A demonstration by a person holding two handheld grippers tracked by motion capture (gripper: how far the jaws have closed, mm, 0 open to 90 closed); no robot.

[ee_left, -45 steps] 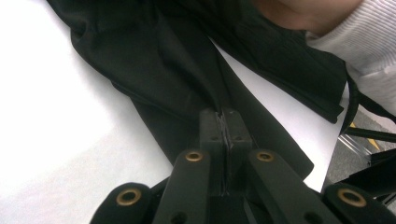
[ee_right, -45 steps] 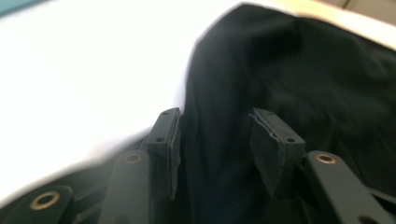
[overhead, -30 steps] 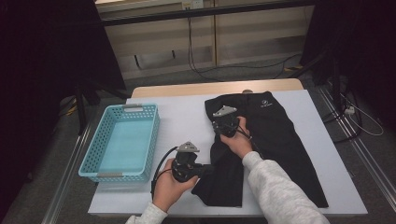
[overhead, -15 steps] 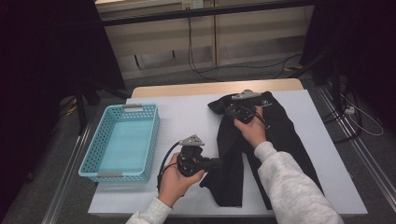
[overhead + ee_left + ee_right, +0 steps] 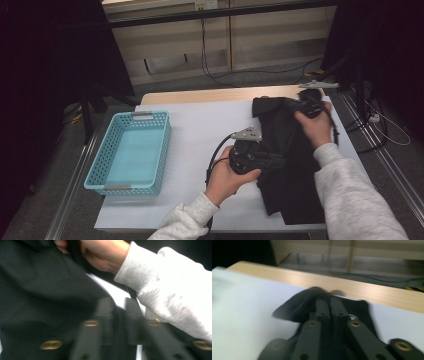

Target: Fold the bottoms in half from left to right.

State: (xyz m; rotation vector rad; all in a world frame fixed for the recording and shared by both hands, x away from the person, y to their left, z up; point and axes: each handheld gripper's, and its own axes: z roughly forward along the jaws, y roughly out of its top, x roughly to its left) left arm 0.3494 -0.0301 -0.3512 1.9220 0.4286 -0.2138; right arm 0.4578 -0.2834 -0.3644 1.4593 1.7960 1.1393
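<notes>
Now, as pictured, each part labelled in turn:

Right gripper [image 5: 329, 301]: jaws nearly together and pinching a fold of the black garment [image 5: 290, 165]; a dark bunch of cloth stands up around the fingertips. The jaws have just been opening a little, with cloth between them. In the high view this gripper [image 5: 309, 102] sits at the garment's far corner, near the far right edge of the surface [image 5: 200, 130], with the right hand [image 5: 314, 126] wrapped around it.

Left gripper [image 5: 119, 315]: jaws a small gap apart, cloth lying between and under them; they have just been opening, and the blur hides whether the pads press on the cloth. In the high view it [image 5: 270, 160] points toward the garment's left edge, held by the left hand [image 5: 225, 177].

Black garment: spread directly under and ahead of both grippers, running from the right gripper back toward the person, on the right half of the white surface.

Sleeve [image 5: 170, 297]: light knit, just beyond the left gripper's jaws, lying over the garment.

Basket [image 5: 107, 186]: light blue, perforated, well apart from the left gripper on its outer side.
</notes>
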